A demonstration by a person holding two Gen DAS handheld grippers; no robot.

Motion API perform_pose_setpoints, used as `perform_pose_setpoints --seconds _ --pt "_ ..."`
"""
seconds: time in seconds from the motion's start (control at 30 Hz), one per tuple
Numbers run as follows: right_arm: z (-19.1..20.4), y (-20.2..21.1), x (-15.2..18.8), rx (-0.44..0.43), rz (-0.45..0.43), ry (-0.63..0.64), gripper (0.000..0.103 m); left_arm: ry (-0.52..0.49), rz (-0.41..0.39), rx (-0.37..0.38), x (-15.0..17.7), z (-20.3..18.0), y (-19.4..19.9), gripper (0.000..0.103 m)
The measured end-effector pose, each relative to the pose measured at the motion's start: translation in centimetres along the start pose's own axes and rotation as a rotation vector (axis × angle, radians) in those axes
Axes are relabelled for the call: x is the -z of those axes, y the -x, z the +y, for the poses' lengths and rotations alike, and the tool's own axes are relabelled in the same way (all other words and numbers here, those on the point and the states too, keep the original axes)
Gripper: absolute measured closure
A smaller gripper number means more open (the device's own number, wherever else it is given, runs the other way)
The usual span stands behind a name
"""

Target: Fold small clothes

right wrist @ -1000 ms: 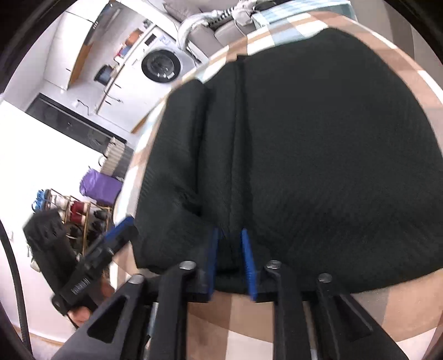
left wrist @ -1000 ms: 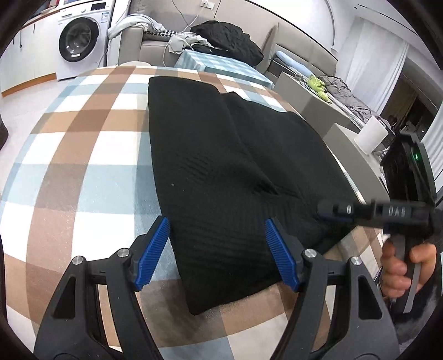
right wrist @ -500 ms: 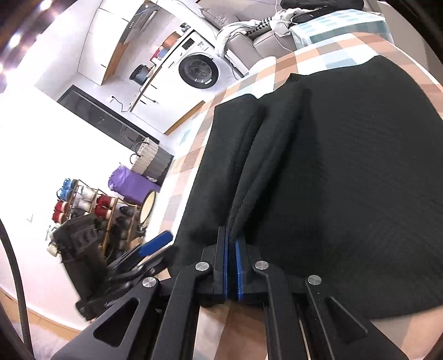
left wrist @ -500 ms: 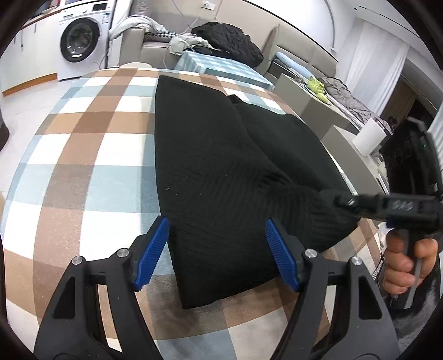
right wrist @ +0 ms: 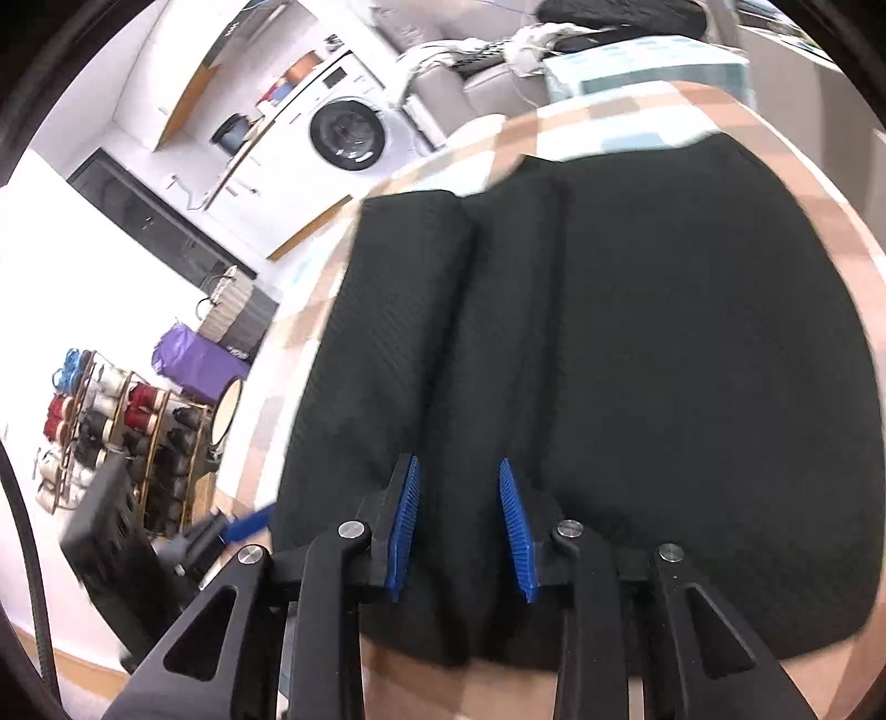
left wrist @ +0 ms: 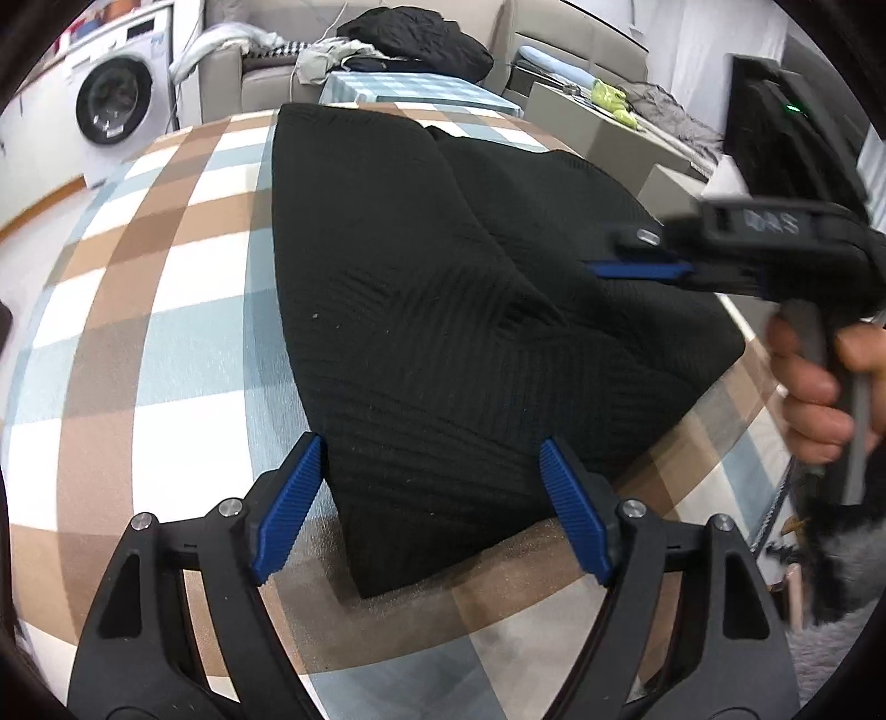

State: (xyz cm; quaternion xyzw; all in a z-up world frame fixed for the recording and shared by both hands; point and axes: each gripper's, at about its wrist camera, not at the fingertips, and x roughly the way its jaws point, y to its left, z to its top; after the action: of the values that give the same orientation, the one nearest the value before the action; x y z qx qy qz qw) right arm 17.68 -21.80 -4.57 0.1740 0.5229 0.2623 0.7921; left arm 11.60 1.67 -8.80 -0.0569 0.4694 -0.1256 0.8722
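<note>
A black knit garment (left wrist: 443, 304) lies folded lengthwise on the checked tablecloth (left wrist: 166, 277). My left gripper (left wrist: 432, 476) hovers over its near corner. Its jaws are opening and wide apart, the corner lies between them, and the blue pads are not pressing on it. In the right wrist view the garment (right wrist: 664, 360) fills the table, with a ridge of fabric running away from me. My right gripper (right wrist: 459, 498) straddles the near end of that ridge; its jaws are opening and the pads stand clear of the cloth. A hand (left wrist: 803, 387) holds the right gripper (left wrist: 637, 271) over the garment's right side.
A washing machine (left wrist: 113, 105) and a sofa piled with clothes (left wrist: 387, 44) stand beyond the table. Past the table's left edge, a shoe rack (right wrist: 111, 432) and a purple bag (right wrist: 194, 360) sit on the floor. The table's right edge (left wrist: 742, 332) runs close to the garment.
My right gripper pinched a fold of the garment and raised it, then let go; the fold has dropped back onto the table. The left gripper moved slightly closer to the near corner.
</note>
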Motion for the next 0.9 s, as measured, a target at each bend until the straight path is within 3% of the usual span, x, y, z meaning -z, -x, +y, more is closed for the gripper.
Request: perform_pose_setpoints --seconds 0.03,0.2,0.27,0.33,0.4,0.53,0.6,0.7,0.8,0.9 --pt "0.1 -1.0 -0.5 -0.01 0.011 -0.001 0.064 0.019 0.0 0.013 0.0 0.4 0.1 0.027" --pt "0.5 -6.9 -3.3 -0.027 0.071 -0.043 0.066 0.086 -0.044 0.032 -0.3 1.9 1.4 0.027" --pt "0.8 -7.9 -4.2 -0.003 0.055 -0.028 0.093 0.122 -0.082 0.028 -0.7 2.8 2.3 0.027" --pt "1.8 -6.5 -5.0 -0.018 0.005 0.012 0.096 0.153 -0.106 0.034 -1.0 3.5 3.1 0.027" --pt "3.9 -3.5 -5.7 0.026 -0.09 0.116 0.096 0.159 -0.121 0.055 -1.5 3.8 3.7 0.027" --pt "4.0 -0.3 -6.0 0.121 -0.145 0.106 0.096 0.124 -0.119 0.09 -2.3 3.2 3.5 0.025" --pt "2.8 -1.4 -6.0 0.196 -0.105 0.106 0.096 0.101 -0.1 0.084 -2.3 2.7 2.7 0.025" --pt "-0.2 -4.4 -5.9 0.237 -0.023 0.036 0.096 0.09 -0.054 0.075 -1.9 2.3 1.0 0.025" --pt "-2.6 -4.7 -5.8 0.177 -0.005 -0.036 0.094 0.097 -0.034 0.054 -1.5 2.2 0.2 0.025" --pt "-3.4 -3.0 -4.2 0.079 0.0 -0.052 0.084 0.122 -0.035 0.063 -1.3 2.9 0.1 0.025"
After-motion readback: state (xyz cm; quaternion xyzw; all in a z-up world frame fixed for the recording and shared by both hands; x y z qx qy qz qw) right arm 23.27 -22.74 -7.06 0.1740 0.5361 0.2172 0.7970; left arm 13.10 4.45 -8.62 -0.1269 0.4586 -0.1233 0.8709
